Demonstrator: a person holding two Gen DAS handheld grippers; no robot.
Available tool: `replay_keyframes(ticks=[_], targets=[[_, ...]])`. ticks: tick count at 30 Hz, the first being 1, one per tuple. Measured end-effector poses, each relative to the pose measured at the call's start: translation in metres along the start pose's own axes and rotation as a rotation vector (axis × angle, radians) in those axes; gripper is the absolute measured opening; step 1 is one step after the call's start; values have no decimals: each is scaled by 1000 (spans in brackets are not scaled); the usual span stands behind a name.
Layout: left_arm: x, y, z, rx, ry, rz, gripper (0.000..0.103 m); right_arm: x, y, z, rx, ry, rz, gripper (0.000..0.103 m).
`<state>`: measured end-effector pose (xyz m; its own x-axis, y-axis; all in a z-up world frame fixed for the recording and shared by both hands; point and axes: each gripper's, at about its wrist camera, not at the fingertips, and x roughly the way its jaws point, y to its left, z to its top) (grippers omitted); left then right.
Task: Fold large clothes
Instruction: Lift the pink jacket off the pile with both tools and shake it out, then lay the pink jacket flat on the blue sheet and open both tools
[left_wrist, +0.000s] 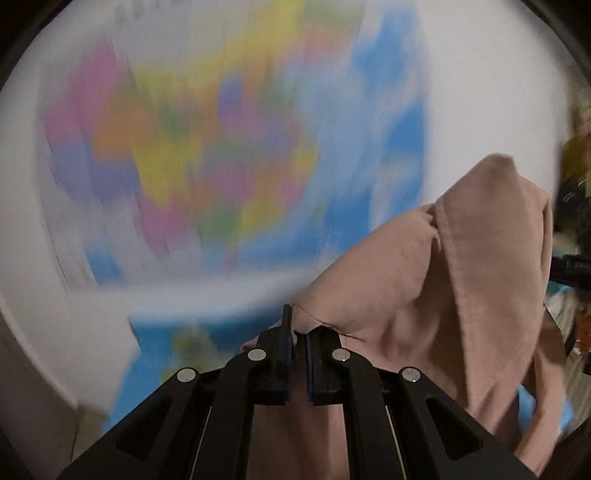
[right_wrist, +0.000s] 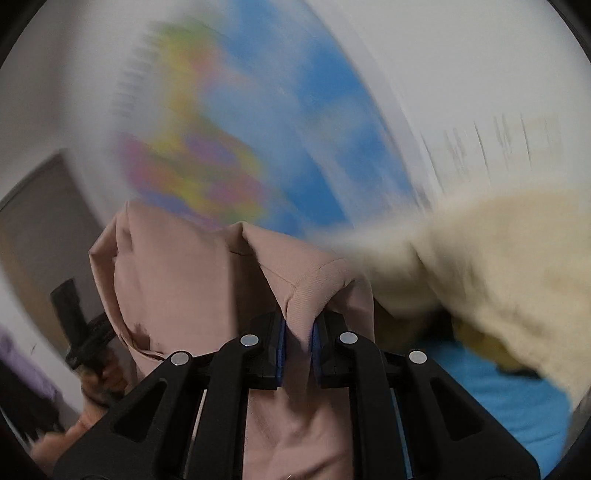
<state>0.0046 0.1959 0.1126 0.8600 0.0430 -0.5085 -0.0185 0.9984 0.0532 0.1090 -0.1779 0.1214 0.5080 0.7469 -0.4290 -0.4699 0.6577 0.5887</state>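
A dusty-pink garment (left_wrist: 424, 266) hangs in the air between both grippers. My left gripper (left_wrist: 297, 332) is shut on an edge of it, and the cloth rises to the right of the fingers. My right gripper (right_wrist: 297, 332) is shut on a ribbed hem fold of the same garment (right_wrist: 207, 280), which bunches up to the left. The left gripper and the hand holding it show at the left of the right wrist view (right_wrist: 85, 332). The background is motion-blurred in both views.
A colourful wall map (left_wrist: 229, 155) on a white wall fills the background; it also shows in the right wrist view (right_wrist: 266, 140). A cream fuzzy cloth (right_wrist: 491, 273) lies at right over a blue surface (right_wrist: 498, 398). Dark clutter (left_wrist: 576, 206) sits at the far right.
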Motion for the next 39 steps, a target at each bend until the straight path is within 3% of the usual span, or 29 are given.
replay_keyframes(ticks=[2, 4, 6, 9, 10, 12, 13, 14, 15, 16, 17, 21, 23, 27, 28, 30, 31, 32, 33, 35, 39], targets=[[74, 6, -23, -30, 128, 24, 4, 52, -43, -16, 94, 94, -94, 12], [127, 13, -39, -42, 216, 69, 3, 88, -76, -29, 154, 171, -121, 11], [174, 25, -55, -81, 298, 58, 3, 115, -98, -32, 203, 200, -131, 11], [204, 35, -69, -110, 370, 24, 3, 130, -104, -22, 216, 203, -137, 14], [213, 38, -69, -95, 384, 39, 3, 133, -102, -18, 205, 205, -151, 18], [221, 46, -67, -100, 400, 25, 4, 133, -97, -12, 177, 213, -201, 36], [223, 50, -65, -108, 414, 19, 8, 131, -91, -9, 153, 213, -230, 48], [222, 55, -65, -122, 416, 19, 18, 128, -85, -6, 124, 206, -260, 68], [216, 52, -68, -124, 409, 11, 25, 118, -77, -5, 87, 184, -300, 77], [210, 52, -69, -117, 397, 3, 40, 114, -73, -6, 61, 172, -311, 83], [202, 54, -67, -98, 373, -10, 48, 107, -69, -9, 31, 169, -318, 83], [161, 42, -70, -28, 320, -83, 51, 67, -44, -45, -35, 202, -328, 87], [139, 37, -75, 8, 296, -149, 59, 49, -31, -75, -67, 228, -342, 98], [97, 11, -89, 94, 267, -307, 62, 19, -23, -138, -10, 286, -315, 97], [84, -2, -94, 117, 264, -378, 63, 17, -24, -148, 22, 290, -297, 97], [60, -28, -102, 156, 266, -498, 66, 23, -27, -164, 62, 299, -274, 83], [48, -42, -105, 176, 263, -542, 69, 26, -29, -169, 78, 304, -263, 54], [38, -56, -112, 201, 267, -590, 71, 28, -31, -172, 100, 305, -228, 19], [29, -70, -120, 227, 277, -643, 71, 27, -32, -170, 120, 290, -192, 7], [12, -98, -135, 276, 298, -739, 71, 11, -29, -162, 117, 227, -195, 3], [-12, -139, -158, 358, 312, -864, 74, -65, -37, -126, 165, -29, -222, 2]])
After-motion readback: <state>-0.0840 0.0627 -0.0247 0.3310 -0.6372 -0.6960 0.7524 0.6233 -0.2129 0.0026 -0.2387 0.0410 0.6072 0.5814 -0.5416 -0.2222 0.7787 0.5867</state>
